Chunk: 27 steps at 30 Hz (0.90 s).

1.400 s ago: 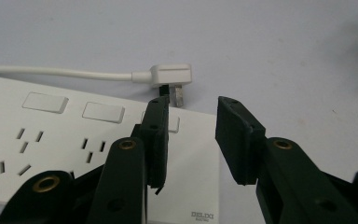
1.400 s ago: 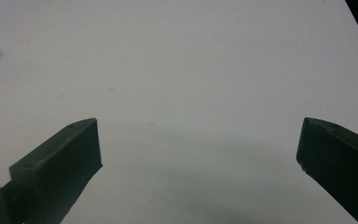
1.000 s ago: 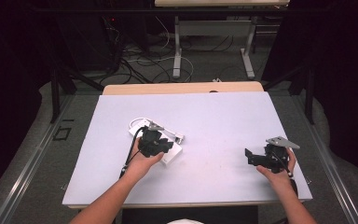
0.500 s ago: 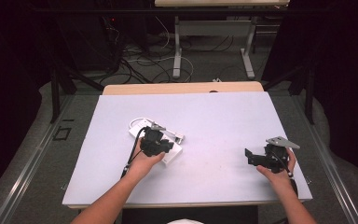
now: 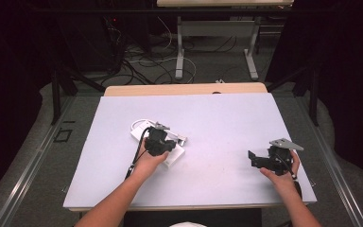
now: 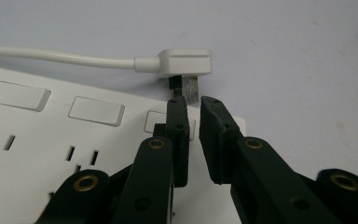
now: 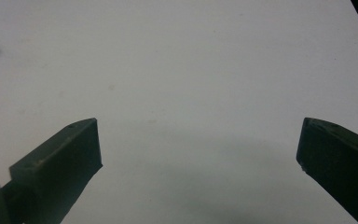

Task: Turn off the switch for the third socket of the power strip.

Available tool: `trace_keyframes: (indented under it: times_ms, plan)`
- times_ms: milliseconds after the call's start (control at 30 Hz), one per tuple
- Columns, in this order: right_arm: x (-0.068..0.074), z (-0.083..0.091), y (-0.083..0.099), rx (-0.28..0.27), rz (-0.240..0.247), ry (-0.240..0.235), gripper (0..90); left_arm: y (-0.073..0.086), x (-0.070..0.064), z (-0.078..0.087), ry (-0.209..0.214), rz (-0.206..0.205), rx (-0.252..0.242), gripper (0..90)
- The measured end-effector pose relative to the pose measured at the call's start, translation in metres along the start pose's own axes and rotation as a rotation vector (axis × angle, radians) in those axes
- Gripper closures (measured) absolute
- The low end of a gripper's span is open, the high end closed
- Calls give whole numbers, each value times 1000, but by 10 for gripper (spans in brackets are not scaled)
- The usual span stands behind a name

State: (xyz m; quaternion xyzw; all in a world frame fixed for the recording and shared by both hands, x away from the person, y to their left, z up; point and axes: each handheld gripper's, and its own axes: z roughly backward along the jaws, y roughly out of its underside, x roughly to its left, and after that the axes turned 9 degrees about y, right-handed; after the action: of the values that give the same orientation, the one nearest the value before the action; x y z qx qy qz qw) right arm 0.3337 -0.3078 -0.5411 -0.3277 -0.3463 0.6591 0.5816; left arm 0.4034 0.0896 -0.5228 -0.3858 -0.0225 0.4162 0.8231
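- While the left tongs [image 6: 193,105] hover over the near end of the white power strip [image 6: 51,140], their jaws stand nearly together with a narrow slit between, clamped on nothing.
- Item: white plug [image 6: 186,63], lying on the table [image 5: 217,118] just beyond the strip's end, prongs [image 6: 186,87] pointing back toward the tongs tips.
- Key relation: plug sits straight ahead of the left tongs, just past the tips; its prongs fall in line with the slit. Its body and white cord [image 6: 56,57] run crosswise to the jaws, cord trailing off to the left in the left gripper view.
- Nearer hand: left, by far. The right tongs [image 5: 257,160] rest well apart at the table's right side.
- Right tongs [image 7: 196,154]: jaws wide apart, bare table surface between them, nothing held.
- Judgement: the next move likely calls for a short advance and a wider opening to take the plug body.
- View difference: the left gripper view resolves prongs, sockets and switch rockers; the high view gives strip [image 5: 172,158] and left tongs [image 5: 157,142] only coarsely, but sets both hands on one table.
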Motion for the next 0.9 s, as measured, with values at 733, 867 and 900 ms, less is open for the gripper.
trace_keyframes:
  times_ms: [733,867,900]
  plan:
    - [0,-1,0,-4,7,3,0,0,2,-8,-3,-20,5,836]
    - [0,-1,0,-3,6,4,0,1,3,-8,0,-19,2,837]
    - [0,-1,0,-1,3,3,0,0,3,-8,-1,-19,4,837]
